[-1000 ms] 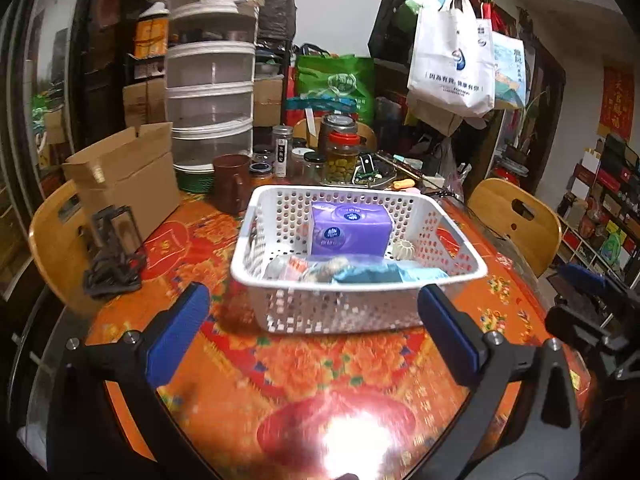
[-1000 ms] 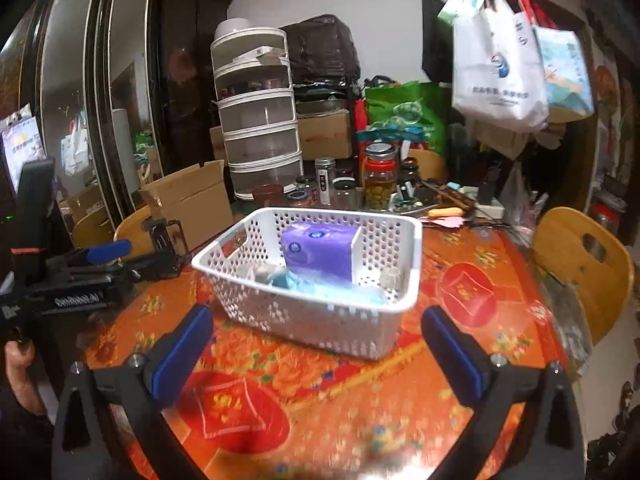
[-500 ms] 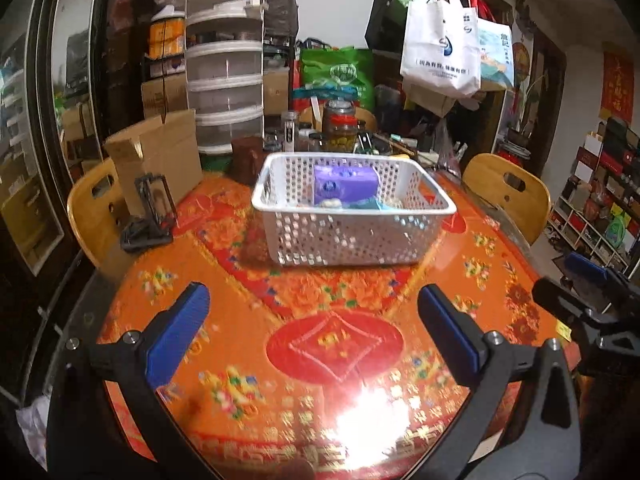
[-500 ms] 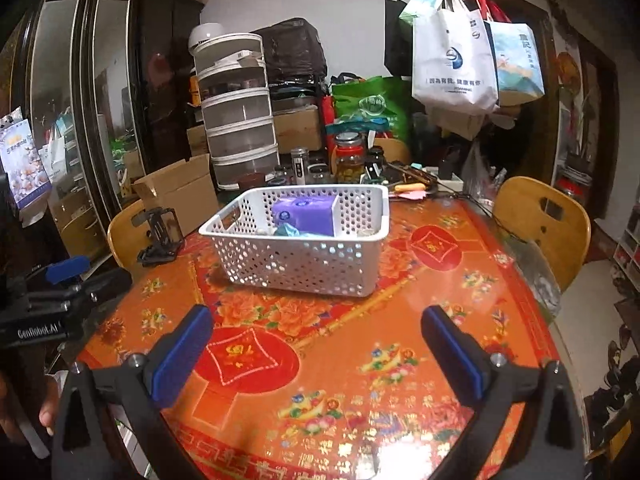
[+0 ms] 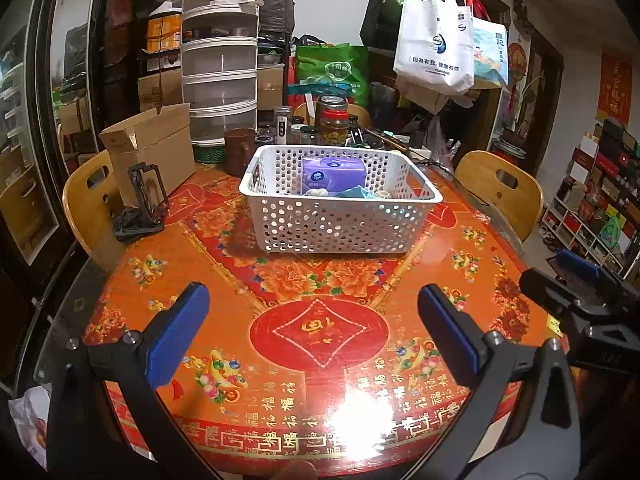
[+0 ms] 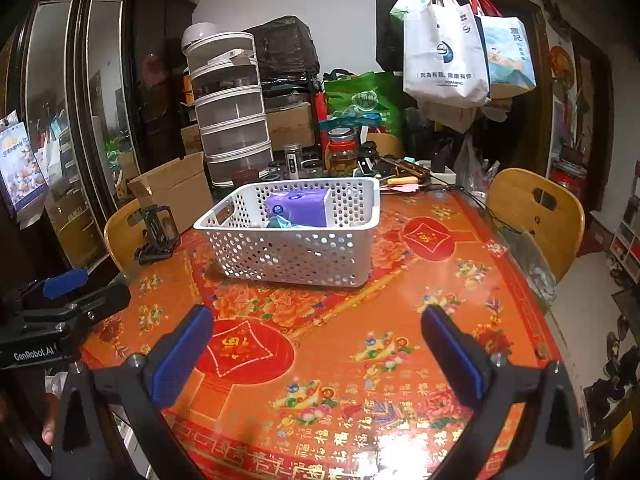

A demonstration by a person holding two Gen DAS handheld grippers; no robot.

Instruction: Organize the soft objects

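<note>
A white perforated basket (image 5: 340, 220) (image 6: 296, 252) stands in the middle of the round red and orange table. Inside it lie a purple tissue pack (image 5: 333, 174) (image 6: 296, 209), a teal soft item (image 5: 356, 193) (image 6: 280, 222) and small pale objects. My left gripper (image 5: 313, 334) hovers open above the table's near edge, well short of the basket, nothing between its blue pads. My right gripper (image 6: 320, 348) is likewise open and empty, back from the basket. Each gripper shows at the edge of the other's view.
A cardboard box (image 5: 152, 148), a black folding stand (image 5: 142, 204), a brown mug (image 5: 239, 146), jars (image 5: 332, 126) and a stacked plastic drawer tower (image 5: 220, 68) crowd the table's far side. Wooden chairs (image 5: 500, 192) (image 6: 536, 216) flank the table. Bags (image 5: 436, 40) hang behind.
Both grippers have pulled back from the basket toward the table's near edge, so the basket looks smaller and farther. Both stayed open and empty.
</note>
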